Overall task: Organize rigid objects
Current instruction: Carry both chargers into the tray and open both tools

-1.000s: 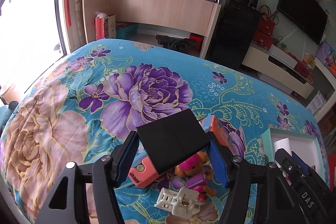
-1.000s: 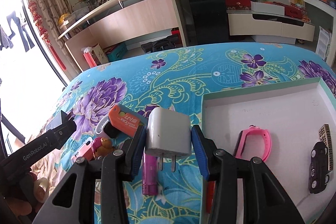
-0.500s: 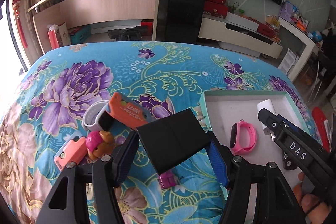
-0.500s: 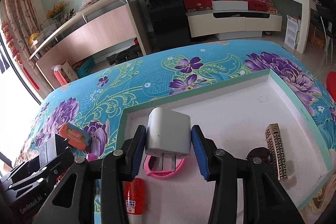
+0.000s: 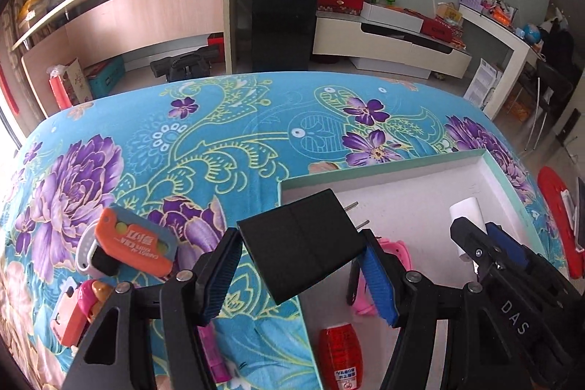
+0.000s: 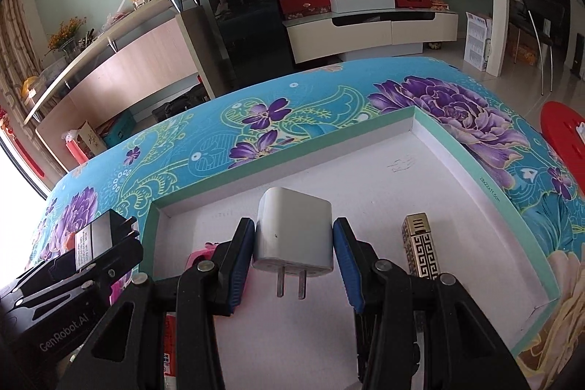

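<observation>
Left tongs [image 5: 303, 271] marked GenRobot.AI clamping black charger [image 5: 299, 245], right tongs [image 6: 294, 262] marked DAS clamping white charger [image 6: 294, 231]

Both chargers [image 5: 299, 245] now over tray [image 6: 471, 167]

Between my left jaws I see a matt black plastic charger [image 5: 301, 245] with bare metal prongs. Between my right jaws sits a smooth white plastic charger [image 6: 294, 232], slightly glossy. Below both lies a soft printed floral cloth [image 5: 226, 130] and a matt cardboard box [image 6: 486, 178], white inside.
</observation>
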The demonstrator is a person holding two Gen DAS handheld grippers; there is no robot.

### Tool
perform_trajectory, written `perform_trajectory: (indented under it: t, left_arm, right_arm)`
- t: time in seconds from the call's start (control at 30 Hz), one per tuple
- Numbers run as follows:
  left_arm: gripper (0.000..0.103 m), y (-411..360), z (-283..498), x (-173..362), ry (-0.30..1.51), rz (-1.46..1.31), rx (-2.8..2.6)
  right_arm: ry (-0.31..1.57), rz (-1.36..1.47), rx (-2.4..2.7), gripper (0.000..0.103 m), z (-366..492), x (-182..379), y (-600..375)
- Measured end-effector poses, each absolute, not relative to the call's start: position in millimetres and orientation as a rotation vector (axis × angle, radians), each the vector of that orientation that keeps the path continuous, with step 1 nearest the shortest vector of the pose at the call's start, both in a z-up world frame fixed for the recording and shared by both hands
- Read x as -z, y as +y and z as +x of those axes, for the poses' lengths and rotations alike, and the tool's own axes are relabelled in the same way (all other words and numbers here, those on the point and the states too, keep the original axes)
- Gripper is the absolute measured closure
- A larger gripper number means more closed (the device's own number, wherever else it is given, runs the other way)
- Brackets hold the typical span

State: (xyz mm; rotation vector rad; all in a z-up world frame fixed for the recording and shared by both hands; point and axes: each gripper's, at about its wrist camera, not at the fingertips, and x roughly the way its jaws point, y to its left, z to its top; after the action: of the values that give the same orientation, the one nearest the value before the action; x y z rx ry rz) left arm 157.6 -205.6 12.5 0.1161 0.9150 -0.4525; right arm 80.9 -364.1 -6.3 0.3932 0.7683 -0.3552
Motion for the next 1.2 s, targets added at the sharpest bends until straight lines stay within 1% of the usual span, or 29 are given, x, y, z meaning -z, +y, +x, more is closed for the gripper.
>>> perform_trajectory:
  t: [0.47, 0.87, 0.93, 1.0, 1.2]
  left_arm:
    - [0.035, -250.6, 166.4, 8.5, 0.951, 0.165, 0.524]
    - [0.034, -246.0, 160.4, 5.5, 0.98, 0.156, 0.512]
    - [0.031, -244.0, 159.3, 2.8, 0.977, 0.158, 0.506]
    - [0.026, -240.0, 158.4, -0.3, 0.977, 0.145, 0.504]
    - [0.023, -220.2, 155.7, -15.6, 0.95, 0.104, 0.464]
  right_arm:
    - [0.767, 0.412, 0.415, 0.057, 73.1, 11.1, -381.3]
    - [0.778, 0.41, 0.415, 0.057, 71.9, 9.5, -380.8]
    - [0.781, 0.402, 0.417, 0.057, 71.9, 8.4, -379.9]
    - [0.772, 0.393, 0.424, 0.057, 70.4, 5.3, -379.5]
    - [0.74, 0.383, 0.423, 0.057, 66.1, -6.1, -378.3]
